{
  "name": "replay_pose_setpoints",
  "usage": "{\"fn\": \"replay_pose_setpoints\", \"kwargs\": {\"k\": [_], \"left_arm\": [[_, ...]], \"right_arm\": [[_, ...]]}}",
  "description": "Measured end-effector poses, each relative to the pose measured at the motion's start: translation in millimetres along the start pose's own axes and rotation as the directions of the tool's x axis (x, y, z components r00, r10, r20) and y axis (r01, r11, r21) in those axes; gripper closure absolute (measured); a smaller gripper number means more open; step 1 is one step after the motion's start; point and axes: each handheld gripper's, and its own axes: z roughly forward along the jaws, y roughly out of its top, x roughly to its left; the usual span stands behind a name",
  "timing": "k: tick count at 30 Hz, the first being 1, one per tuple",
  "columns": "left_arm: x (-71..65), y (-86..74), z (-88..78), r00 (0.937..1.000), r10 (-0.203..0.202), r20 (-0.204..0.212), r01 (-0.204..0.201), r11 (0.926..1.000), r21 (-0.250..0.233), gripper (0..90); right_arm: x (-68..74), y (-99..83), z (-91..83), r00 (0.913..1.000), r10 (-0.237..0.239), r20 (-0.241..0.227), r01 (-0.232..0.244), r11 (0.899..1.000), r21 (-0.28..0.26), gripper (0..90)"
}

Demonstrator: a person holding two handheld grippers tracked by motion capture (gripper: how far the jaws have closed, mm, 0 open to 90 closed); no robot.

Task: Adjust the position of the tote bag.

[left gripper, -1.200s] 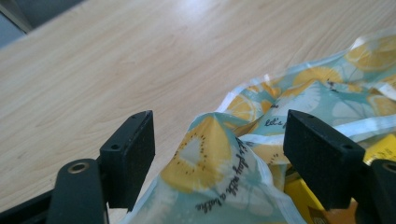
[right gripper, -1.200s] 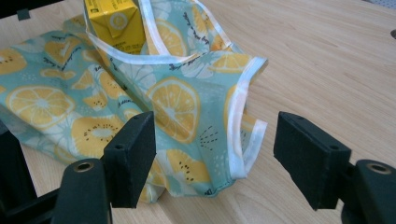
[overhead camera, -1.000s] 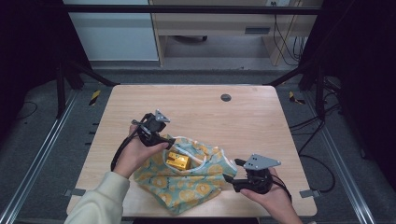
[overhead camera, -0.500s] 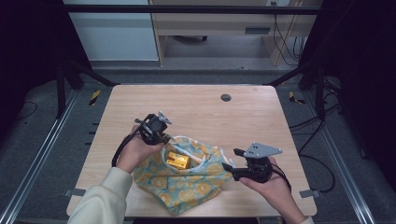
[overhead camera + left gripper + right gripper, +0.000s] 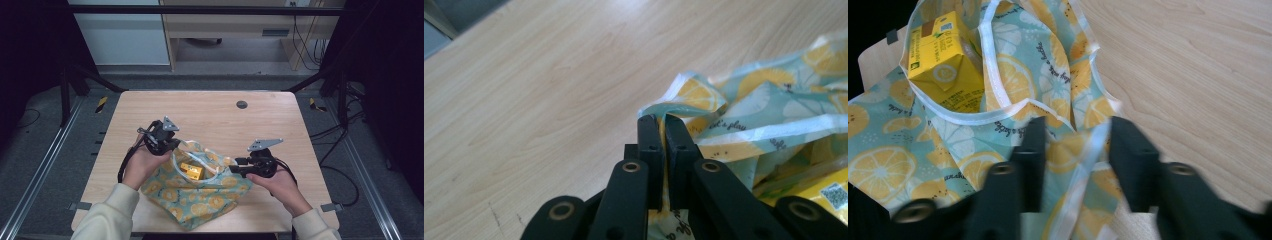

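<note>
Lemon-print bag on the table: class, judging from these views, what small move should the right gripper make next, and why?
Probably finish closing the right gripper on the bag's white-trimmed edge. The left gripper is already shut on the lemon-print bag at its other side, while the right jaws, which have just been closing, stand apart with the edge between them. The yellow carton sits inside the open mouth.

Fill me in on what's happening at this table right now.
A person is working a lemon-print bag on the wooden table with a hand-held gripper in each hand. The left hand-held gripper is shut on the bag's rim at one side of its mouth. The right hand-held gripper has just been closing over the opposite side, with rim fabric between its jaws, though they don't yet press on it. A yellow carton sits inside the open bag.
</note>
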Motion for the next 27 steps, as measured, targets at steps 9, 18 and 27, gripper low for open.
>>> {"fn": "replay_pose_setpoints", "kwargs": {"k": [9, 18, 27], "left_arm": [[0.3, -7.8, -26.3, 0.9986, -0.019, -0.049, 0.012, 0.9892, -0.146, 88.6], [-4.0, -41.3, -64.0, 0.9968, -0.058, -0.056, 0.040, 0.9573, -0.286, 88.8], [-12.1, -95.9, -74.3, 0.9960, -0.085, 0.029, 0.089, 0.9352, -0.343, 89.1]], "right_arm": [[10.8, 2.6, -21.0, 0.9952, -0.078, 0.058, 0.082, 0.994, -0.070, 89.1], [38.3, 0.0, -56.6, 0.9822, -0.153, 0.109, 0.173, 0.962, -0.213, 89.0], [67.2, -14.9, -53.2, 0.9703, -0.238, 0.046, 0.242, 0.952, -0.188, 89.3]]}}
